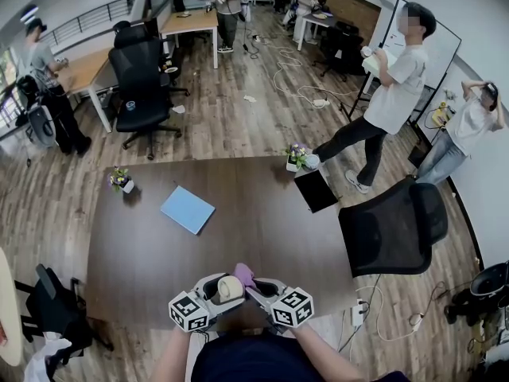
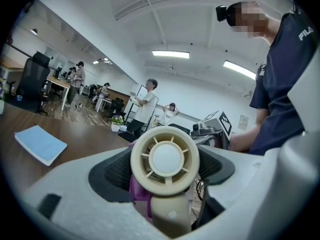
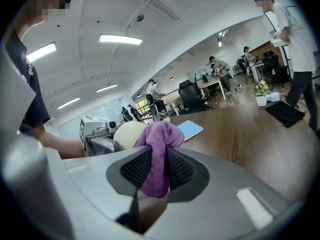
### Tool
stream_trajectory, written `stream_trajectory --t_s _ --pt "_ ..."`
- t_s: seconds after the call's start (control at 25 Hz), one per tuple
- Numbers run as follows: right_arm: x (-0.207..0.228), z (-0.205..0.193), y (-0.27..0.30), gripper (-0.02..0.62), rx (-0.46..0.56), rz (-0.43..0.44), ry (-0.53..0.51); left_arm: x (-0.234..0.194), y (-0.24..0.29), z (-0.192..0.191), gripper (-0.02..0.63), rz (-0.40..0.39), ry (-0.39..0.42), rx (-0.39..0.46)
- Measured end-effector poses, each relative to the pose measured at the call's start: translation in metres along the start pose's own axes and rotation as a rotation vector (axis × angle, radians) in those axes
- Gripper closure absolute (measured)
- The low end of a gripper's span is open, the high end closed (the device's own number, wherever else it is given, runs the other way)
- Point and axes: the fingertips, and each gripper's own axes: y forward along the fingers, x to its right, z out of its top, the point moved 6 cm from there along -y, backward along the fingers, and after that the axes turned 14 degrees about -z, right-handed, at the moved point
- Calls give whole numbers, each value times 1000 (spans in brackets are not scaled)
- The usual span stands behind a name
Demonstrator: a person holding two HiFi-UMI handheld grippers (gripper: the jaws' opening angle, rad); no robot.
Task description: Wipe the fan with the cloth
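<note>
A dark table stands on wood-plank floor among black office chairs and pale desks under strip lights

Blue notebook, flower pot on table; chair nr.

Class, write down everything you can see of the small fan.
The fan is a small cream plastic handheld: round head, pale central disc, radial spokes, stubby handle below. It stands upright, clamped between the left gripper's dark pads. The purple cloth, held by the right gripper, seems to touch its back.
</note>
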Motion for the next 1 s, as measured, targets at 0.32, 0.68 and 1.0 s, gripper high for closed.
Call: stream_trajectory --t_s 0.32,0.68,1.0 --pt "-1 -6 0 502 -10 3 -2 -5 -4 -9 227 38 -21 -1" --pt "-2 -15 -1 502 -38 6 -4 -12 -9 -20 227 94 -63 -4" --pt "-3 -23 -1 502 -73 -18 -50 -17 -15 -34 227 131 -99 -29"
